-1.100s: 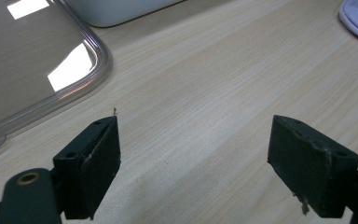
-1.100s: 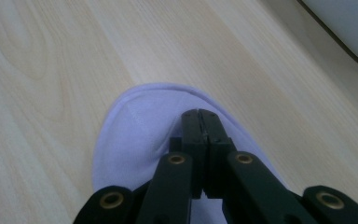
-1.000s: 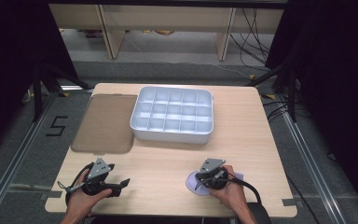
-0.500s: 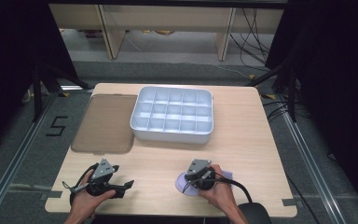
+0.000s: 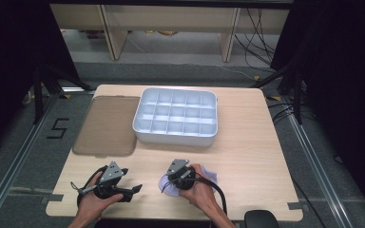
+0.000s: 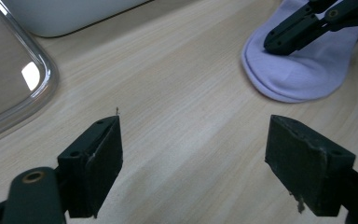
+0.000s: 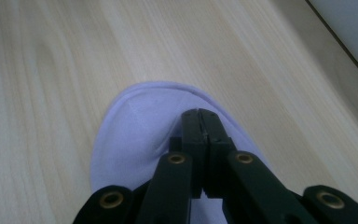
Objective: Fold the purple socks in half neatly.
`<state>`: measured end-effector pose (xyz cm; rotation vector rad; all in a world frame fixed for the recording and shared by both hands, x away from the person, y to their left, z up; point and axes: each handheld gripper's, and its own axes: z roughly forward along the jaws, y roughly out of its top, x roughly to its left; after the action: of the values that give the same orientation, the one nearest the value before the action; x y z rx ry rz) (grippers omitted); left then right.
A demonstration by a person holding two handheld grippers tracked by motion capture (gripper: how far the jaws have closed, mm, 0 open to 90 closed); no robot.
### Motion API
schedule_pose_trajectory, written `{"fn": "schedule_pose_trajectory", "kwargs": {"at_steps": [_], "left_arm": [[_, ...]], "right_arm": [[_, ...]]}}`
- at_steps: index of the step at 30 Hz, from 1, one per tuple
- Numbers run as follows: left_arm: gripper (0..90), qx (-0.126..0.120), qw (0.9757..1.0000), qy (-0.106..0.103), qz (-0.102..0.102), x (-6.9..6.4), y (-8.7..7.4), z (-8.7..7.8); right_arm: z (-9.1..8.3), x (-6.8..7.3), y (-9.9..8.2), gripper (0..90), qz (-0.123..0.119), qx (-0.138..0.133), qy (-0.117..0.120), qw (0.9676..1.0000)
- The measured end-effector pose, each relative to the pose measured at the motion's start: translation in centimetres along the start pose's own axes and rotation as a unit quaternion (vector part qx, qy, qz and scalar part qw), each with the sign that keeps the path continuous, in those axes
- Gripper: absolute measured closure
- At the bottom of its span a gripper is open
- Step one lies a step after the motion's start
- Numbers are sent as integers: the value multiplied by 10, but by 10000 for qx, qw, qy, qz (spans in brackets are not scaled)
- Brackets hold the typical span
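1. Currently the pale lilac sock (image 5: 167,186) lies flat on the near edge of the wooden table (image 5: 247,156), near of the white compartment tray (image 5: 176,116) and well apart from it.
2. Right gripper (image 5: 173,183): jaws fully together, pressed down on the sock's upper layer close to its rounded toe end. In the right gripper view (image 7: 200,122) the tips meet with the fabric puckered around them; whether any cloth is pinched between them cannot be told.
3. Left gripper (image 5: 132,190): jaws wide apart and holding nothing, hovering low over bare table to the left of the sock. In the left gripper view (image 6: 193,154) only wood shows between them.
4. The brown translucent lid (image 5: 107,124) lies flat to the left of the tray and plays no part in this step.
5. Handling judgement: the sock is light, soft and limp. It will drape and fold under its own weight, and should slide easily over smooth wood.
6. Grip recommendation: pinch a fold of fabric at one edge or at the cuff. Pressing on the flat middle would likely push the cloth along rather than lift it.
7. Risk: a shallow pinch may slip off a single layer.
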<state>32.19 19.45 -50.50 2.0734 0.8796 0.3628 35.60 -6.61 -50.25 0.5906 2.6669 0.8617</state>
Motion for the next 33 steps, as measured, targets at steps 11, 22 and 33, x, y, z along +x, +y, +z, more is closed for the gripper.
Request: {"fn": "schedule_pose_trajectory", "kwargs": {"at_steps": [11,22,33], "left_arm": [[194,32,9999,-138,-64,-7,1,7],[241,75,9989,-452,36,-22,9,22],[306,48,9980,-577,-264,-26,14,32]], "right_arm": [[12,6,14,900,49,-64,49,10000],[8,4,14,880,141,-176,119,9997],[-26,-18,-4,874,579,-587,-13,9966]]}}
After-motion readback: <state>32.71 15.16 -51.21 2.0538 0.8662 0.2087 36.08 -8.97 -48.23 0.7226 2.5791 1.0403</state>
